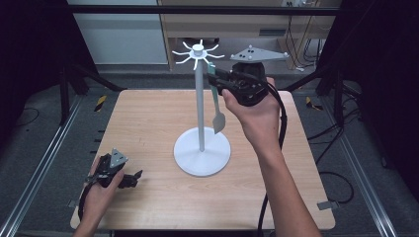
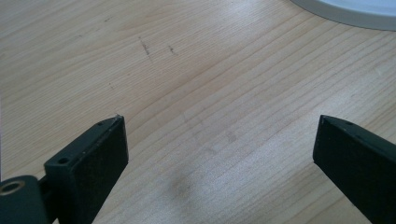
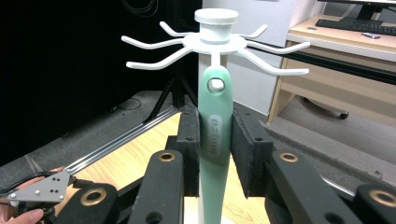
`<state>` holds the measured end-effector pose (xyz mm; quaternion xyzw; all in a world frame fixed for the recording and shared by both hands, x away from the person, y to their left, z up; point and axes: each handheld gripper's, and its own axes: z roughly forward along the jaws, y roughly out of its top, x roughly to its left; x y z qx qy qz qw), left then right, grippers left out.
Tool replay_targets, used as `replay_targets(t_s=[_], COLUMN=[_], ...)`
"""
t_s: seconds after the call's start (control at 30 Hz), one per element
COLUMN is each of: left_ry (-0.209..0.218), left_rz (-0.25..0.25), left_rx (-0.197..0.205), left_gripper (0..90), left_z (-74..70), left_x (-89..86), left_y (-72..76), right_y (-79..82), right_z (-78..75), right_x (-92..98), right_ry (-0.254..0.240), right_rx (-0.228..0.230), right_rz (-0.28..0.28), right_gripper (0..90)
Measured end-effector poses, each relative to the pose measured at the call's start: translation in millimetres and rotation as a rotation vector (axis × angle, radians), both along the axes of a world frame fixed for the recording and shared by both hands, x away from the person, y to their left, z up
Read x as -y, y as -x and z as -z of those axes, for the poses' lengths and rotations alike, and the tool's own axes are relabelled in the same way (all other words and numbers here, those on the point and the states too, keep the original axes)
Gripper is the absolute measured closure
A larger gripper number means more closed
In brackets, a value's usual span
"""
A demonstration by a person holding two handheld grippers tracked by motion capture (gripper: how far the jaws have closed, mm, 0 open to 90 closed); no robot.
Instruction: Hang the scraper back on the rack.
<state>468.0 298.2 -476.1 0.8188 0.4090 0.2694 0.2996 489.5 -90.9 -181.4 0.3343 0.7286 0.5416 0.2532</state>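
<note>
A white hook stand [image 1: 200, 98] rises from a round base [image 1: 202, 150] at the table's middle, with several curved hooks at its top [image 3: 215, 28]. A pale green-handled spatula [image 3: 215, 107] hangs upright beside the pole, and a hook tip shows through the hole in its handle. Its grey blade [image 1: 219, 122] points down above the base. My right gripper [image 3: 215, 135] is raised and level, its pads pressed on both sides of the green handle. Low at the front left of the table, my left gripper [image 1: 133, 177] is open over bare wood [image 2: 219, 154].
The wooden table [image 1: 148, 128] has free room left of the stand and along the front. An edge of the stand's base [image 2: 355, 9] lies beyond my left gripper. Metal rails and black frame posts flank the table, and a desk stands behind it.
</note>
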Motion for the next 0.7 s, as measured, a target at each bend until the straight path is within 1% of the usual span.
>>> replay_targets(t_s=[0.23,0.37,0.47,0.5,0.7], left_ry=[-0.005,0.008,0.01,0.014,0.02], left_rz=[0.003,-0.006,-0.005,-0.006,-0.009], left_rx=[0.001,0.01,0.007,0.01,0.014], left_gripper=[3.0,3.0,3.0,3.0,3.0], left_z=[0.0,-1.3,-1.6,-1.7,-2.9], left_x=[0.5,-1.4,-1.7,-1.4,-2.9], left_y=[0.0,-0.2,0.0,0.2,1.7], right_y=[0.7,1.5,3.1,5.0,10.9], right_z=[0.2,-0.5,-1.3,-2.5,-6.3], right_x=[1.1,2.4,3.4,6.4,17.1], right_ry=[-0.005,-0.005,-0.008,-0.016,-0.019], right_rx=[-0.001,0.0,0.004,0.008,0.014], right_rz=[-0.002,0.003,0.011,0.014,0.029], right_gripper=[72.9,72.4,72.1,71.4,71.3])
